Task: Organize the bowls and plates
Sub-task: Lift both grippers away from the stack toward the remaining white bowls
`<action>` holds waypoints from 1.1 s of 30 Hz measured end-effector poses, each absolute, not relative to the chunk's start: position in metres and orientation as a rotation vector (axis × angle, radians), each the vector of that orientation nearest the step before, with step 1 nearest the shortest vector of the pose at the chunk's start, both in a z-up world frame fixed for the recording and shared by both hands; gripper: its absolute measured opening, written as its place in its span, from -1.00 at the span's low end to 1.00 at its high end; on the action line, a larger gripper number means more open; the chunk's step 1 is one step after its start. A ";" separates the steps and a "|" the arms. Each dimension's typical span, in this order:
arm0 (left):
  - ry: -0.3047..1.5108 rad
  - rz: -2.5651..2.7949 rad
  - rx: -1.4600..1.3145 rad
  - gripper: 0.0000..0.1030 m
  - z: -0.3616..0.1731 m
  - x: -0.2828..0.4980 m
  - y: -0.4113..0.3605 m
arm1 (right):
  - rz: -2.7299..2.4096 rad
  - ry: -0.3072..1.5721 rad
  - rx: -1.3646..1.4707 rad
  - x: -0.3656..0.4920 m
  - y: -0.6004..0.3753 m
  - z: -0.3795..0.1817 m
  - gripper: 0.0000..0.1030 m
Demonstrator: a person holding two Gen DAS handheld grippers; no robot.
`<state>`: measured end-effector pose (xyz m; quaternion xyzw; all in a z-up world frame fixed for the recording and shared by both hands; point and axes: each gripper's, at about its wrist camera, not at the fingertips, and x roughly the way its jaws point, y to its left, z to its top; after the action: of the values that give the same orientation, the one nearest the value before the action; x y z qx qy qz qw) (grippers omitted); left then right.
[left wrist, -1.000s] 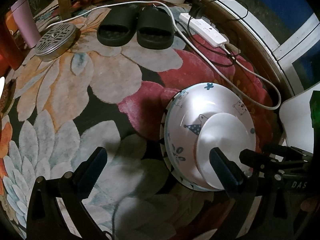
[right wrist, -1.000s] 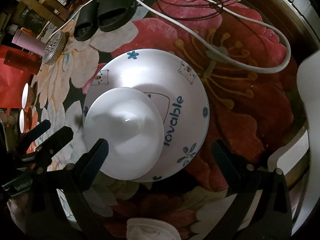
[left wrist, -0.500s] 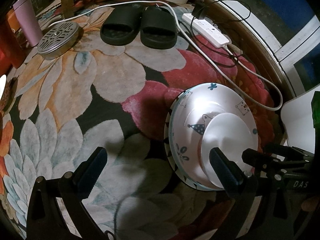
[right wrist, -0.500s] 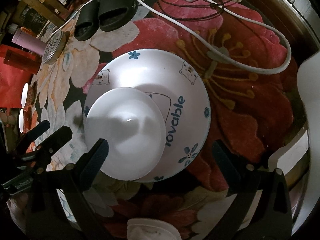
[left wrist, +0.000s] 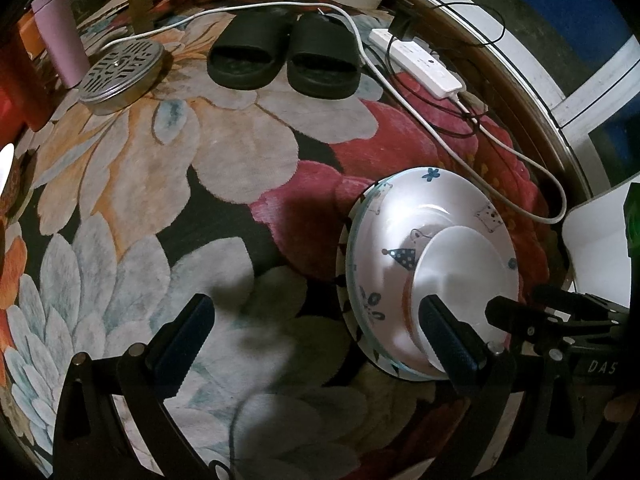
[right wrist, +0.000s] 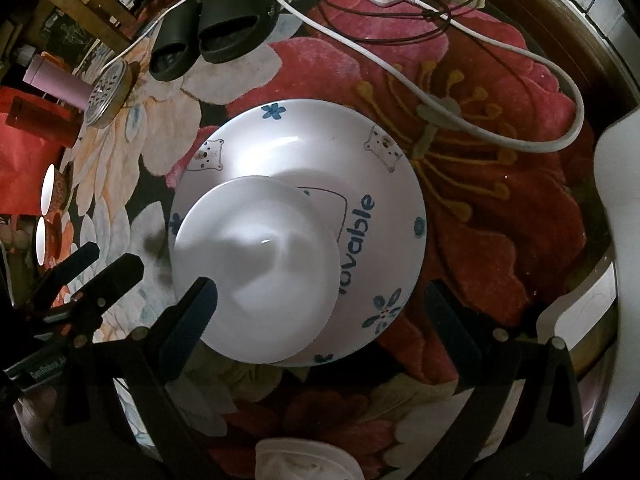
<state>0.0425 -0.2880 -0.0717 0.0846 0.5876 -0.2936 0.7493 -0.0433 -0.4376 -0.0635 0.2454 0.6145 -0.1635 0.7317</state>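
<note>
Right wrist view: right claw (right wrist: 320, 312) spread wide, gripping nothing, small white bowl (right wrist: 256, 268) between its fingers at lower centre, stacked on printed plate (right wrist: 340, 184) on floral rug (right wrist: 500, 220). Left wrist view: left claw (left wrist: 316, 336) also wide, empty, stack at right of frame behind its right finger. Slippers (left wrist: 284, 56), power strip (left wrist: 416, 62) upper frame.
</note>
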 end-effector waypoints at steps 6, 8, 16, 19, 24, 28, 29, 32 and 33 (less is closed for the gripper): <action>1.284 -0.628 0.170 0.98 -0.073 0.047 -0.279 | -0.353 1.352 0.529 -0.039 -0.432 -0.063 1.00; 1.283 -0.622 0.162 0.98 -0.073 0.049 -0.274 | -0.352 1.353 0.524 -0.038 -0.429 -0.063 1.00; 1.278 -0.596 0.138 0.98 -0.073 0.058 -0.255 | -0.326 1.353 0.503 -0.027 -0.412 -0.063 1.00; 1.274 -0.587 0.130 0.98 -0.072 0.061 -0.247 | -0.322 1.354 0.497 -0.024 -0.407 -0.063 1.00; 1.268 -0.571 0.115 0.98 -0.069 0.067 -0.232 | -0.315 1.347 0.483 -0.018 -0.399 -0.061 1.00; 1.266 -0.554 0.102 0.98 -0.069 0.071 -0.219 | -0.307 1.344 0.475 -0.012 -0.392 -0.060 1.00; 1.266 -0.550 0.100 0.98 -0.069 0.072 -0.216 | -0.305 1.344 0.473 -0.011 -0.390 -0.060 1.00; 1.268 -0.539 0.092 0.98 -0.070 0.074 -0.207 | -0.295 1.347 0.464 -0.007 -0.383 -0.060 1.00; 1.267 -0.536 0.090 0.98 -0.070 0.075 -0.204 | -0.293 1.348 0.462 -0.005 -0.381 -0.061 1.00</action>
<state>0.0752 -0.2042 -0.0698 0.0416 0.5846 -0.2471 0.7716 -0.0053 -0.3807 -0.0605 0.2113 0.6160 -0.1341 0.7469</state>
